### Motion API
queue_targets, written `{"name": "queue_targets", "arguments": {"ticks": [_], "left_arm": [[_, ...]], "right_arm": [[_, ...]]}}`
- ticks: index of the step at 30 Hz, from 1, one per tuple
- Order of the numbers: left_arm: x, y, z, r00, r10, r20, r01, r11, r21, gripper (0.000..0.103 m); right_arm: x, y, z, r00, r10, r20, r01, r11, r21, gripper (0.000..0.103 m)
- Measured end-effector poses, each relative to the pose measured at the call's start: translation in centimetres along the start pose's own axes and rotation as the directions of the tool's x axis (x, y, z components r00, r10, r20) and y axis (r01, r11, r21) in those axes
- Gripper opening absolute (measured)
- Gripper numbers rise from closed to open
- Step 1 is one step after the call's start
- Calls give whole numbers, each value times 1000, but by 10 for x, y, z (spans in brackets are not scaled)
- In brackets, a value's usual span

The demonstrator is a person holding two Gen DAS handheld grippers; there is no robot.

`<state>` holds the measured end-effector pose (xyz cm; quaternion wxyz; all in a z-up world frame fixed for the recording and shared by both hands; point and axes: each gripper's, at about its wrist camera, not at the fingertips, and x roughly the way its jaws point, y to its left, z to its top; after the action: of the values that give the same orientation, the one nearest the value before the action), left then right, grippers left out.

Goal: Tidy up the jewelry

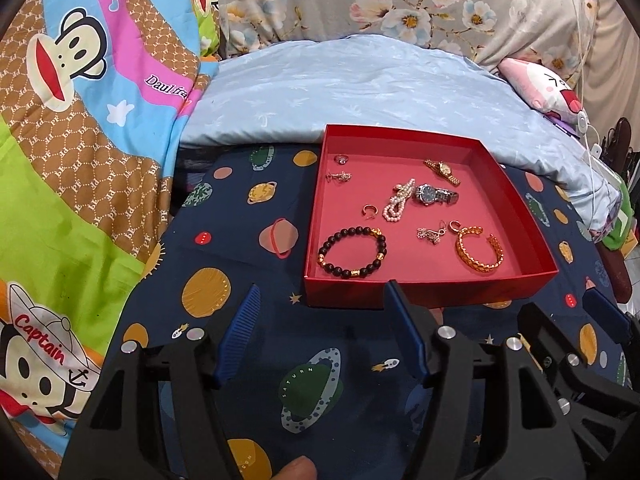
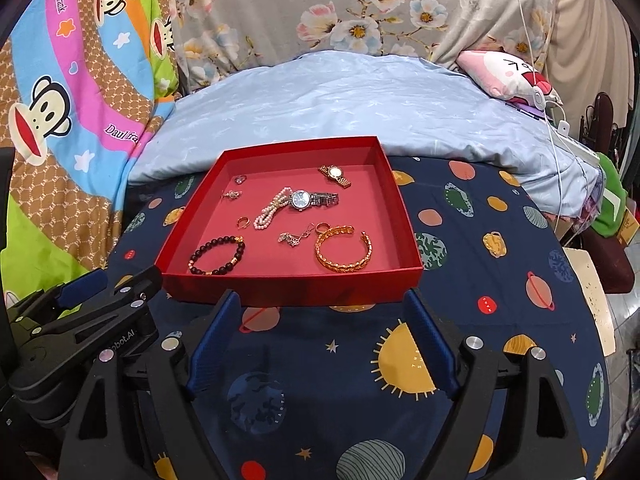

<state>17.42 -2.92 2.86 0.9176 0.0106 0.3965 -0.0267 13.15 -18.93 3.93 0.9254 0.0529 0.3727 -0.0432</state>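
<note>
A red tray [image 1: 400, 292] [image 2: 280, 290] sits on a navy planet-print cloth [image 1: 248, 208]. In it lie a black bead bracelet [image 1: 325, 249] [image 2: 193, 258], a gold cuff bangle [image 1: 478, 266] [image 2: 332, 265], a silver watch [image 1: 430, 193] [image 2: 302, 199], a gold watch [image 1: 443, 168] [image 2: 334, 172], a pearl bracelet [image 1: 398, 202] [image 2: 272, 208] and several small rings and charms. My left gripper [image 1: 323, 289] [image 2: 116, 284] hovers open at the tray's near left corner. My right gripper [image 2: 322, 296] [image 1: 568, 312] stands open, wide, in front of the tray's near wall. Neither holds anything.
Behind the tray lies a light blue quilt [image 1: 360, 88]. A cartoon monkey blanket [image 1: 80, 140] rises on the left and a floral cloth [image 2: 360, 8] at the back. A pink plush pillow [image 2: 508, 74] and white cables [image 2: 560, 128] are at the right. A thumb [image 1: 298, 468] shows below.
</note>
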Motion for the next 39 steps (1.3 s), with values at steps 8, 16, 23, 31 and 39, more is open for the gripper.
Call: {"name": "queue_targets", "arguments": {"ticks": [8,16,23,31,39], "left_arm": [[1,-4,-1,1000,19,2,-19,1000,17,62],[1,-5,-2,999,35,3,-35,999,19,71],[3,-5,-3,999,35,-4,-35,999,28,71],[4,-5,-5,999,37,-10,-37,999,35,73],[4,-6,-4,999,42,-13,-41,998,40,74]], "right_arm": [[1,-2,-1,1000,-7,-5,7,1000,1,82],[1,-3,-1,1000,-5,-6,5,1000,2,82],[2,-5,-6,1000,-10,-12,10,1000,2,82],[2,-5,-7,1000,-14,-14,14,1000,2,82],[2,-5,-7,1000,-14,-16,14,1000,3,82]]}}
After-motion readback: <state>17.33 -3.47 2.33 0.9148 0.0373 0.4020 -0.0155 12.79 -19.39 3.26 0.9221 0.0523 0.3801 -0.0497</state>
